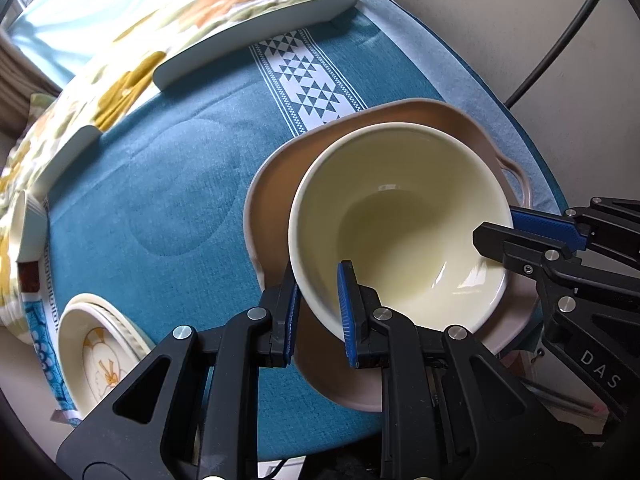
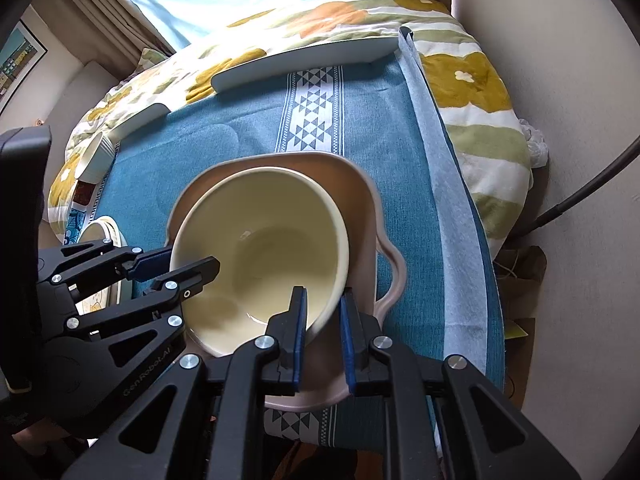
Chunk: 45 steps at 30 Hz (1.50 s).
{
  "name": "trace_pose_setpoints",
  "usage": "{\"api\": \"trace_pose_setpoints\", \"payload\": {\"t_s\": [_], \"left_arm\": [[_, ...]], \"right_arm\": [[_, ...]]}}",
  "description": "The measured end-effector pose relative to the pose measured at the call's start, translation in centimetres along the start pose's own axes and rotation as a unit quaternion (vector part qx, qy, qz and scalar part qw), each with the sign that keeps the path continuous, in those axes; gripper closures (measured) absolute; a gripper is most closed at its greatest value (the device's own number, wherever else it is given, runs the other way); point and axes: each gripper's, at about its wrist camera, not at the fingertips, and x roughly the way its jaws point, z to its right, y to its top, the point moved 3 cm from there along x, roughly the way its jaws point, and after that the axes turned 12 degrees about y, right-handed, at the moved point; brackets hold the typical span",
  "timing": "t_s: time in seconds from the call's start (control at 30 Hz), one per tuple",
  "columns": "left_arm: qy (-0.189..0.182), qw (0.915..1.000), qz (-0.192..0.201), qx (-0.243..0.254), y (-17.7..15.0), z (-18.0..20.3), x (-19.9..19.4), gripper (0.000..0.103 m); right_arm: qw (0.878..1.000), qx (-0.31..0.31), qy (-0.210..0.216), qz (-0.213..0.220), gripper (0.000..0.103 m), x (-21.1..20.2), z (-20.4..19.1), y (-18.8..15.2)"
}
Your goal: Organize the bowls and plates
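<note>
I hold one glossy cream ceramic bowl (image 1: 400, 224) with both tools. My left gripper (image 1: 318, 312) has its jaws closed on the bowl's rim, one blue pad inside the bowl and one outside. My right gripper (image 2: 322, 330) has its jaws clamped the same way on the opposite side of the rim. The bowl tilts slightly and sits inside a pale pink ceramic dish with looped handles (image 1: 280, 184), which is wider than the bowl and shows all around it. I cannot tell whether the bowl's base rests on the dish or hangs just above it.

The pink dish stands on a teal woven cloth with a white geometric band (image 1: 160, 184) that covers the bench. Beyond the dish, at the far edge of the cloth, lie two flat white rectangular trays (image 1: 256, 40). To the dish's left, at the near edge of the cloth, is a stack of cream plates with a yellow painted motif (image 1: 96, 348). Farther back on that left side stands a small white ribbed cup (image 2: 96, 156). Behind the trays lies a quilt with orange and mustard flowers (image 2: 340, 16).
</note>
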Motion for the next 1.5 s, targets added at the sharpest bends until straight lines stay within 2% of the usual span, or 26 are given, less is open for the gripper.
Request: {"api": "trace_pose_setpoints", "payload": {"t_s": [0.27,0.6,0.73,0.83,0.97,1.0,1.07,1.1,1.13,1.37,1.43,1.47,1.5], "left_arm": [[0.038,0.9989,0.017,0.021,0.1,0.6,-0.4,0.087],[0.043,0.9979,0.049,0.007,0.8,-0.2,-3.2,0.087],[0.008,0.9965,0.08,-0.024,0.8,-1.2,-5.8,0.087],[0.016,0.9929,0.108,-0.048,0.4,-2.7,-7.8,0.087],[0.001,0.9873,0.121,-0.103,-0.7,-5.6,-9.6,0.086],[-0.004,0.9858,0.119,-0.119,-1.1,-6.4,-9.9,0.086],[-0.01,0.9828,0.114,-0.145,-2.0,-7.8,-10.3,0.086],[-0.01,0.981,0.113,-0.158,-2.5,-8.5,-10.6,0.086],[-0.008,0.9789,0.113,-0.17,-3.1,-9.2,-10.8,0.086],[0.015,0.9673,0.098,-0.234,-7.9,-13.6,-12.0,0.085],[0.015,0.9627,0.097,-0.252,-8.9,-15.2,-12.1,0.079],[0.015,0.9594,0.097,-0.264,-9.4,-16.1,-12.1,0.059],[0.016,0.9558,0.101,-0.276,-9.9,-16.9,-12.2,0.022]], "right_arm": [[1.0,0.005,0.01,0.003,0.088,-0.4,0.2,-0.1],[0.999,-0.004,0.016,0.029,0.088,-2.5,-0.1,0.0],[0.998,-0.017,0.019,0.055,0.088,-4.5,-0.5,0.2],[0.997,-0.037,0.034,0.064,0.088,-6.0,-1.2,0.2],[0.993,-0.071,0.048,0.075,0.088,-7.6,-2.5,0.2],[0.993,-0.079,0.05,0.077,0.083,-7.9,-2.8,0.2],[0.991,-0.091,0.052,0.082,0.053,-8.4,-3.4,0.1],[0.99,-0.097,0.057,0.086,0.026,-8.5,-3.7,0.1],[0.989,-0.102,0.064,0.089,0.016,-8.6,-4.0,0.1],[0.982,-0.138,0.1,0.088,0.016,-7.3,-7.0,1.2],[0.979,-0.146,0.112,0.085,0.016,-6.6,-8.4,1.7],[0.978,-0.151,0.117,0.082,0.016,-6.2,-9.1,1.8],[0.977,-0.157,0.12,0.079,0.016,-5.8,-9.8,2.0]]}}
